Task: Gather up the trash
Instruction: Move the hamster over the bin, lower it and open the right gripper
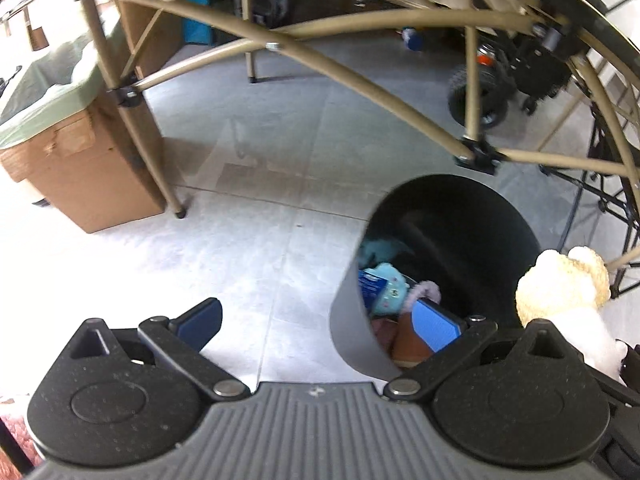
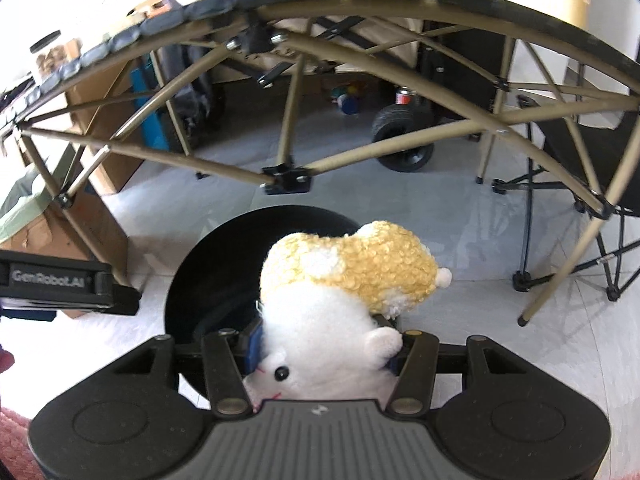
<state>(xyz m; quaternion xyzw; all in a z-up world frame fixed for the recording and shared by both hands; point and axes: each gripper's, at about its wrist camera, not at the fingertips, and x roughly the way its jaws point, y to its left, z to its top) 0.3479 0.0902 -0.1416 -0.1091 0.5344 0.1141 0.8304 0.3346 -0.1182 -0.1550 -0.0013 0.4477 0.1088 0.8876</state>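
Over the bin [image 2: 224, 264], the right gripper [image 2: 320, 350] squeezes a plush hamster [image 2: 340, 292], hiding its fingers; bin toys at 1 o'clock look blurry, maybe; left gripper [image 1: 320, 322] gapes wide.

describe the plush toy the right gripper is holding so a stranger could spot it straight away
Find the dark round bin on the pale floor in front of the folding table. Just above its opening, the right gripper pinches a plush toy. Unlike the teal toy inside the bin, it is white with a curly yellow back.
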